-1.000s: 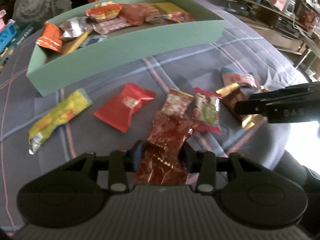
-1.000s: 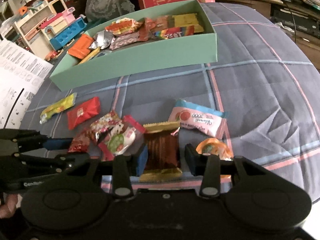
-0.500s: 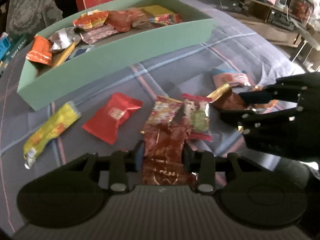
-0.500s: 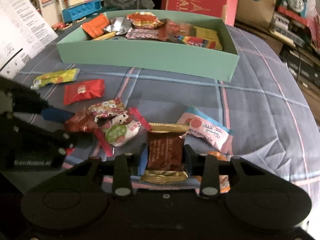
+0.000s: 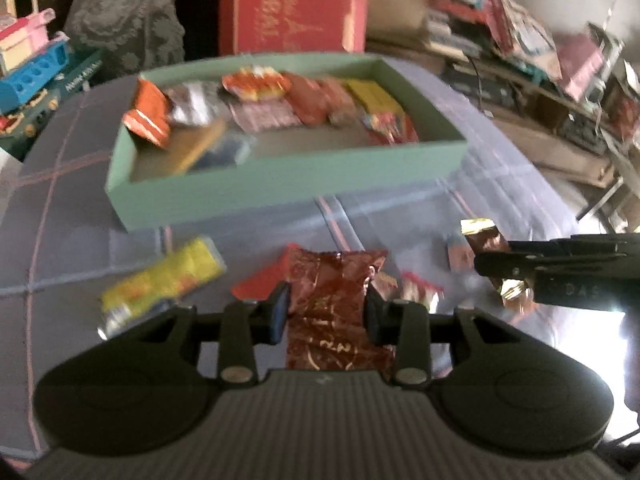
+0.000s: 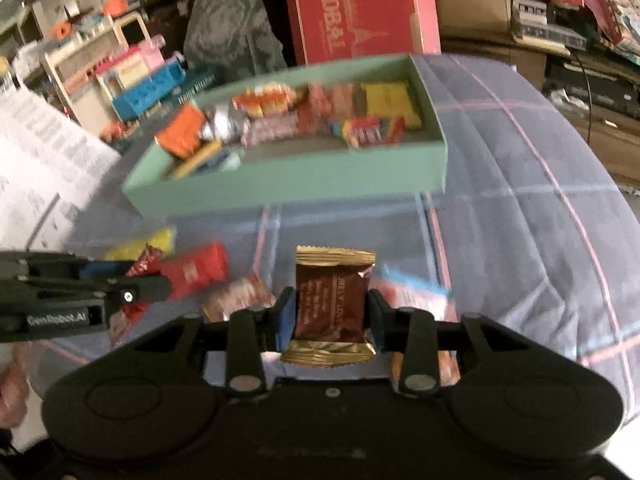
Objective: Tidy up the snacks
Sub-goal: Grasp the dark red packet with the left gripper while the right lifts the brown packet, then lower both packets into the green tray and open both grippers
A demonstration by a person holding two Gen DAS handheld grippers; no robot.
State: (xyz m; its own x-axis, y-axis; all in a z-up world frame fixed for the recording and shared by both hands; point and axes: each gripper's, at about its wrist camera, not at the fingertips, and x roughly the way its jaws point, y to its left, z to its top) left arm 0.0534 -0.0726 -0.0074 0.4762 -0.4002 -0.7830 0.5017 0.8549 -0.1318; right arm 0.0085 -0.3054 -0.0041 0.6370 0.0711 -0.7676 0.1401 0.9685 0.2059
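Plaid bedding (image 6: 520, 208) carries your green box (image 5: 280, 188) of snacks on the far side. Your left tongs (image 5: 326, 312) clench a crinkled red packet (image 5: 332, 300); your right tongs (image 6: 330, 312) clench a brown wafer packet (image 6: 330, 300), both near, above loose snacks.

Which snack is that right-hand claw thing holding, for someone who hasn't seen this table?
Start at the mint-green box of snacks on the plaid cloth. Nearer the camera, the right gripper pinches a brown packet with crimped gold ends between its fingers. Unlike the bright red packet and yellow packet lying beside it, it is dark brown and lifted.
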